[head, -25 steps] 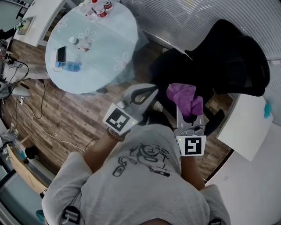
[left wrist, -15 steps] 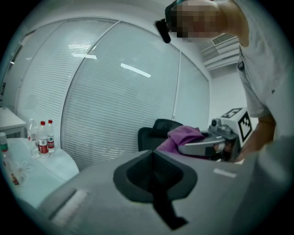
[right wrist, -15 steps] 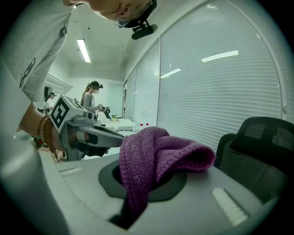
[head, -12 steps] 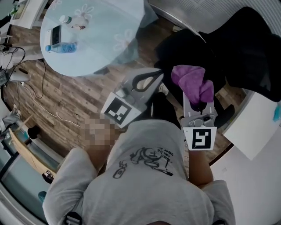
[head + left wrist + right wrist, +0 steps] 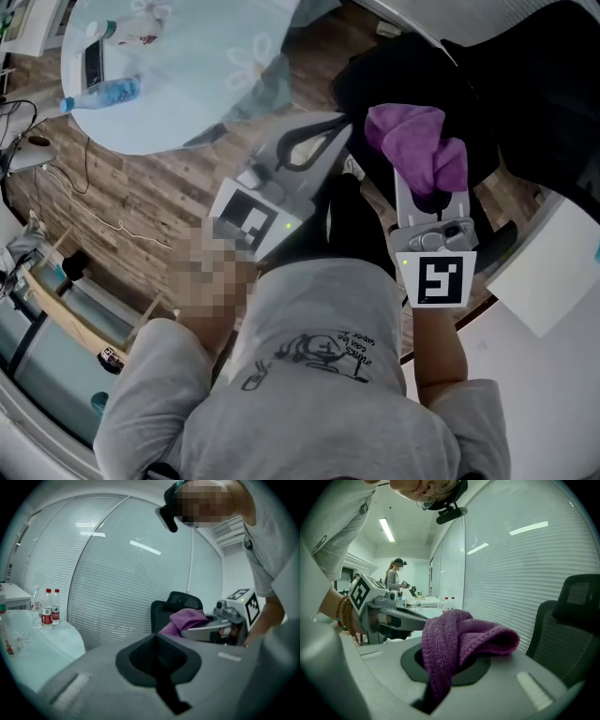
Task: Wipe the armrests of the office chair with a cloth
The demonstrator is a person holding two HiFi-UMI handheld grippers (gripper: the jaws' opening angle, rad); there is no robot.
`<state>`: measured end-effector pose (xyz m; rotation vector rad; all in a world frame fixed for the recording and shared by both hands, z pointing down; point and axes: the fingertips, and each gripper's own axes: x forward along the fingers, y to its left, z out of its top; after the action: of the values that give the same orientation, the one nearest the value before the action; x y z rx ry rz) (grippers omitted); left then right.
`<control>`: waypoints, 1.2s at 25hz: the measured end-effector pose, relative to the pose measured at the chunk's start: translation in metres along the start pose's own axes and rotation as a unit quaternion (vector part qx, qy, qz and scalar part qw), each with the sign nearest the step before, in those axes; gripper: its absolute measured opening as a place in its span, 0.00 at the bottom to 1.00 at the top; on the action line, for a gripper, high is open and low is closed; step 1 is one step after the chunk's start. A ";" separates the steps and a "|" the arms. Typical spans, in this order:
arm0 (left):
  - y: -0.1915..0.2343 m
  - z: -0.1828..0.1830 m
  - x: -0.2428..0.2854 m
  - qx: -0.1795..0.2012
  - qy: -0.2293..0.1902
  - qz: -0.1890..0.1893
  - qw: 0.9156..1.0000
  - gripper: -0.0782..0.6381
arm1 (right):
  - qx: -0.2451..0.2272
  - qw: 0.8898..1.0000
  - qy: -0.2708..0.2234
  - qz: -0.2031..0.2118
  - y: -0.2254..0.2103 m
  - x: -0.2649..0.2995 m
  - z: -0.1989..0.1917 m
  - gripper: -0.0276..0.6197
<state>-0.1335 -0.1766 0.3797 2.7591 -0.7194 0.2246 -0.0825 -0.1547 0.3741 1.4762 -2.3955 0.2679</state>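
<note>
Take the office chair (image 5: 525,103) as your mark: black, at the upper right of the head view.

Well to its left stands the round table (image 5: 187,112) under a pale blue cover. A water bottle (image 5: 98,94) lies on it with a phone (image 5: 94,58) just beside. Your left gripper view also shows two red-labelled bottles (image 5: 49,612) upright on that table.

Between the table and the chair, your left gripper (image 5: 333,131) points toward the chair seat. Its tongs are drawn together with nothing between them, and it hangs in the air, apart from the chair.

Just to its right, nearer the chair, is your right gripper (image 5: 431,192). Its tongs are clamped on the purple cloth (image 5: 417,150), which bunches in a thick fold above the tips. Your right gripper view shows one tail of the cloth (image 5: 459,639) running down into the slot between the tongs. The rest flops toward the chair back (image 5: 572,620) with a clear gap between them.

From your left gripper view, the cloth (image 5: 187,619) sits in front of the chair's headrest (image 5: 185,601).

Right of the chair, a white desk (image 5: 553,272) fills the corner.
</note>
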 end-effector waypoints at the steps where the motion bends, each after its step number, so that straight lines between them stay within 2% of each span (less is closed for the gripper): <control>1: 0.002 -0.003 0.002 -0.001 0.002 0.002 1.000 0.11 | 0.001 1.000 0.003 0.002 -0.001 0.004 -0.004 0.09; 10: 0.034 -0.059 0.022 -0.021 0.023 0.013 0.999 0.11 | -0.006 0.999 0.022 0.033 0.000 0.058 -0.056 0.09; 15: 0.048 -0.086 0.032 -0.006 0.036 0.014 0.999 0.11 | -0.031 0.997 0.038 0.055 0.004 0.091 -0.090 0.09; 17: 0.052 -0.095 0.035 -0.010 0.039 0.017 0.999 0.11 | -0.034 0.996 0.058 0.063 0.006 0.101 -0.108 0.09; 24: 0.060 -0.109 0.043 -0.014 0.045 0.016 0.999 0.11 | -0.045 0.986 0.129 0.097 0.019 0.127 -0.168 0.09; 30: 0.063 -0.117 0.045 -0.017 0.050 0.011 0.999 0.11 | -0.066 0.985 0.118 0.104 0.019 0.135 -0.173 0.09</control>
<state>-0.1347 -0.2138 0.5145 2.6876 -0.7218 0.3505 -0.1274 -0.2032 0.5843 1.0726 -2.3259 0.3071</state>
